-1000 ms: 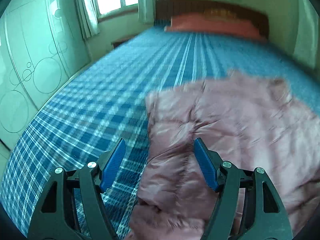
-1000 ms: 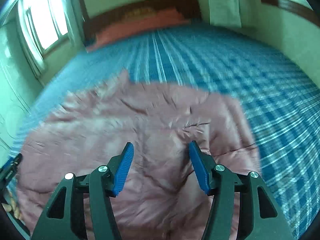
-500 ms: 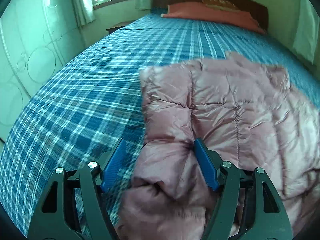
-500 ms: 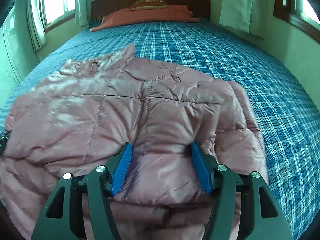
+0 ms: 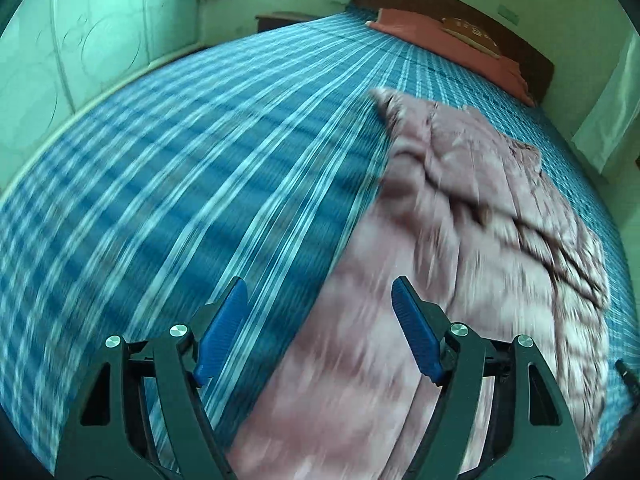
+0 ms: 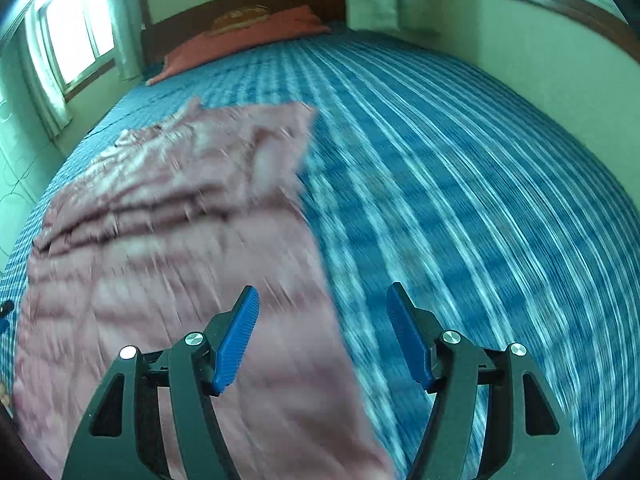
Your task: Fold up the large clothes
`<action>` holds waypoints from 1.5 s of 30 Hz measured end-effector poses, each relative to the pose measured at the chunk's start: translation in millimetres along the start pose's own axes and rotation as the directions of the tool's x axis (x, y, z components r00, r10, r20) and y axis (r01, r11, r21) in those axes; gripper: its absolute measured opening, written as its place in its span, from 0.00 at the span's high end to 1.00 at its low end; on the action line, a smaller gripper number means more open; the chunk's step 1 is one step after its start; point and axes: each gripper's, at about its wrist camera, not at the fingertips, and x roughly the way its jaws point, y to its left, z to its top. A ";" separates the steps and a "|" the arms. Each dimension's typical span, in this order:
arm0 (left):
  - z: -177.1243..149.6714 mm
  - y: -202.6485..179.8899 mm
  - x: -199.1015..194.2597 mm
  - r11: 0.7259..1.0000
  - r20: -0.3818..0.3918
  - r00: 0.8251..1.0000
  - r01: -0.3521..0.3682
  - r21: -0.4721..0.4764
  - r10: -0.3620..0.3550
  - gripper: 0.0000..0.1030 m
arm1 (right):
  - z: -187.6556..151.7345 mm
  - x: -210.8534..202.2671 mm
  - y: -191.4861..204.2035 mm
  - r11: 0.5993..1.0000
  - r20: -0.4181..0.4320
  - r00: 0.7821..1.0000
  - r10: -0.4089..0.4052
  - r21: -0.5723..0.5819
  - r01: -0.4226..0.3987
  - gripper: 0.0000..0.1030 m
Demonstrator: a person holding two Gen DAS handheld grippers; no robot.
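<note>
A large pink puffer jacket (image 5: 460,248) lies on the blue plaid bed (image 5: 180,184). In the left wrist view it fills the right half. My left gripper (image 5: 320,320) is open and empty above the jacket's left edge. In the right wrist view the jacket (image 6: 168,232) fills the left half. My right gripper (image 6: 322,324) is open and empty above the jacket's right edge, over the bed (image 6: 480,200). Both views are blurred by motion.
Orange-red pillows (image 5: 448,36) lie at the wooden headboard (image 6: 240,4). A pale wardrobe (image 5: 72,40) stands left of the bed. Curtained windows (image 6: 76,36) are on the far and side walls. A wall (image 6: 540,52) runs along the bed's right side.
Both grippers have pulled back and up from the jacket folds that they were pressed against. The left one swung left and the right one swung right, so more bare bed shows.
</note>
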 end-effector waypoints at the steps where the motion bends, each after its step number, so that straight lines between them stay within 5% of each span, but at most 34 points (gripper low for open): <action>1: -13.2 8.1 -9.5 1.000 -0.004 1.000 0.013 -0.020 -0.013 0.28 | -10.2 -6.4 -7.5 1.000 -0.008 1.000 0.001 0.007 -0.001 0.36; 16: -113.4 68.0 -68.3 0.944 -0.032 0.976 0.199 -0.264 -0.215 0.28 | -114.1 -50.2 -61.7 0.966 -0.050 0.983 0.176 0.203 -0.163 0.36; 33: -135.6 75.7 -70.7 0.867 0.021 0.929 0.352 -0.353 -0.369 0.28 | -154.0 -73.0 -45.6 0.922 0.000 0.954 0.299 0.257 -0.289 0.32; 39: -137.8 73.4 -73.9 0.843 0.028 0.915 0.384 -0.376 -0.404 0.31 | -153.9 -70.4 -33.7 0.914 0.015 0.949 0.315 0.266 -0.307 0.47; 45: -147.7 85.6 -86.1 0.808 0.074 0.928 0.356 -0.469 -0.366 0.33 | -153.7 -67.6 -33.3 0.900 0.022 0.942 0.335 0.288 -0.327 0.63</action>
